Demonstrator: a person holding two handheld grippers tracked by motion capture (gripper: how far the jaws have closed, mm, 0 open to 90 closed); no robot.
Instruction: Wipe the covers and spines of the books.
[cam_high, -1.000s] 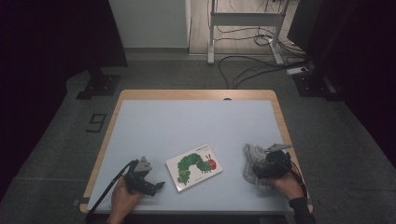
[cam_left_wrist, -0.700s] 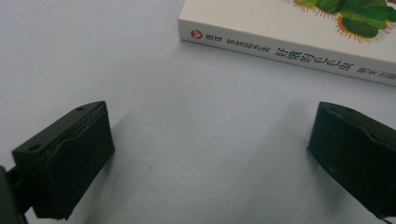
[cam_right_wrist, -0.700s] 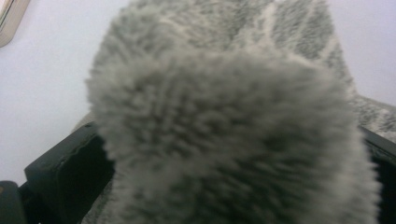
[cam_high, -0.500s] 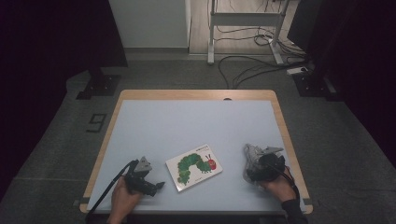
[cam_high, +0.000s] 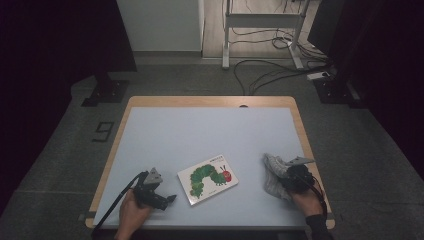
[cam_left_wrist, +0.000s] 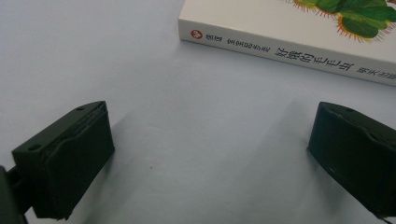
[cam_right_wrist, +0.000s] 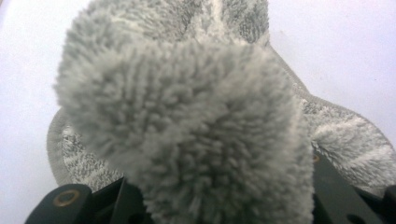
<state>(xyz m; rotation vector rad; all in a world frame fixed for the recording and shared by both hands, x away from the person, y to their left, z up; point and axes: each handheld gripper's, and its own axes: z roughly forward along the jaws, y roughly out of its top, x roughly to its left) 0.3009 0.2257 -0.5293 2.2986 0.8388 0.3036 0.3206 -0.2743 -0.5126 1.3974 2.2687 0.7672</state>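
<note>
The pale blue table (cam_high: 200, 130) is sitting mostly bare, so the work is gathering along the edge nearest the person. The picture book (cam_high: 207, 178) with the green caterpillar on its cover is lying flat near that edge, between the two hands, turned at a slant and touched by neither gripper; it is probably waiting to be wiped or shifted.

Over on the right, the grey fluffy cloth (cam_high: 274, 174) is lying bunched beside the table's right edge, well apart from the book. The right gripper (cam_high: 286, 176) is biting into it: its jaws have just been closing, and a thick tuft of pile (cam_right_wrist: 187, 135) is bulging up between them, which looks like a pinch firm enough to lift it.

On the left, the left gripper (cam_high: 168, 200) is resting low on the table, its jaws standing wide with nothing but bare surface between them (cam_left_wrist: 205, 154). It is pointing at the book's spine (cam_left_wrist: 289, 52), near but apart, seemingly ready to steady it.
</note>
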